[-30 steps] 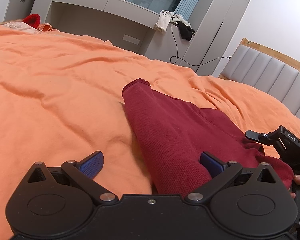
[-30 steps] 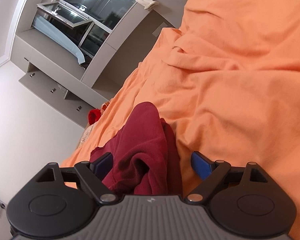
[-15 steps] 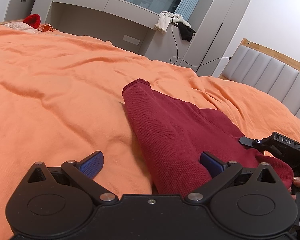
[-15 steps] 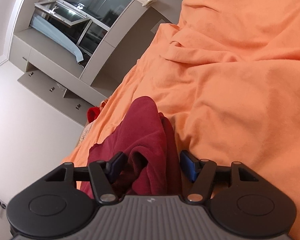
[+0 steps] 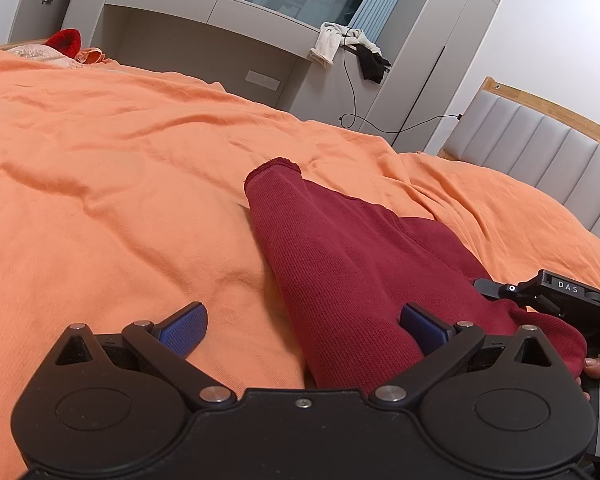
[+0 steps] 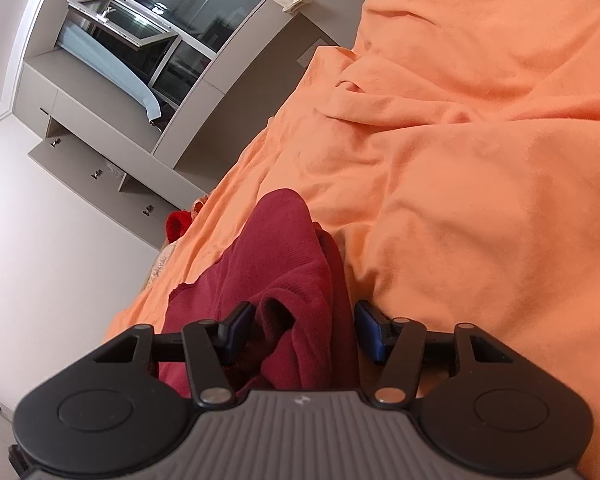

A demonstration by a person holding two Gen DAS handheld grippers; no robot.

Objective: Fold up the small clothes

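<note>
Dark red knit garment (image 5: 352, 276), ribbed, lies bunched lengthwise on the orange bedsheet (image 5: 112, 184), one narrow cuffed end pointing toward the far cabinets (image 5: 204, 36), the thick end near both grippers.

Right gripper (image 6: 300, 326): jaws have just been closing, with a rolled fold of the red knit between them. Left pad looks to touch the cloth; right pad stands just beside it, sheet showing behind. Not yet a firm pinch, as far as the right wrist view shows.

Left gripper (image 5: 300, 324): jaws spread wide. Right pad rests at the garment's near edge, left pad over bare sheet. Holding nothing.

Step in hand, by my reading: taking hold of the near end of the garment, ahead of spreading or the first fold.

Next move calls for: right jaws to finish closing on the fold, catching all layers; left gripper then needs its own grip on the near hem so the cloth can be lifted evenly
</note>
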